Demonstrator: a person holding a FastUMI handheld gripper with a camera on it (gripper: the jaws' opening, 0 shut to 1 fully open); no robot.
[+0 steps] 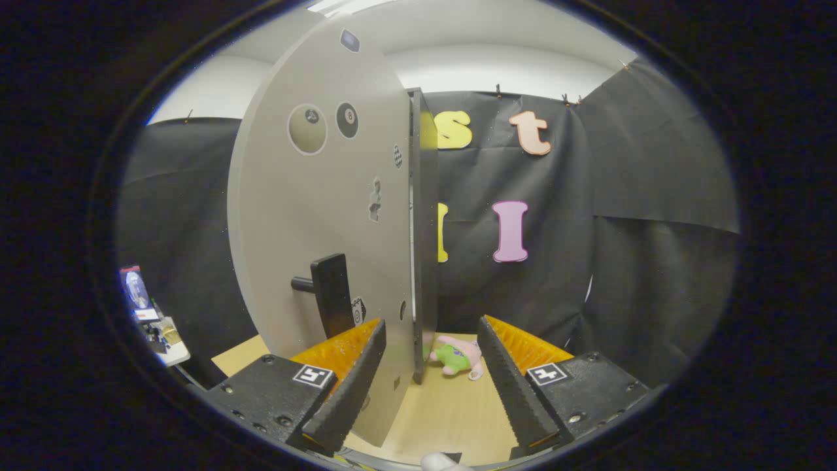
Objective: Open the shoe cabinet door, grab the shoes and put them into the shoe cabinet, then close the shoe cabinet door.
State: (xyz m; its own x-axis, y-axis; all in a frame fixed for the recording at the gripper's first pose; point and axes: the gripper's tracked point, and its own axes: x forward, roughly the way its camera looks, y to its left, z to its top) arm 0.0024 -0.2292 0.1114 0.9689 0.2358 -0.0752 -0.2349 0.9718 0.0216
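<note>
The shoe cabinet door (320, 216), grey with stickers and a dark handle (332, 294), stands swung open, its free edge reaching between the fingers of the hand-held gripper (431, 373), which are spread apart and grip nothing. Beyond them a pink-and-green plush slipper (458, 356) lies on the wooden tabletop (451, 418).

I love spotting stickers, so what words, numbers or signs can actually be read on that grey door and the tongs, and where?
"8": on the black ball sticker high on the cabinet door.
Other door stickers: too small to read.
Square markers on the open tongs, which straddle the door's edge: patterns, no words.
</note>
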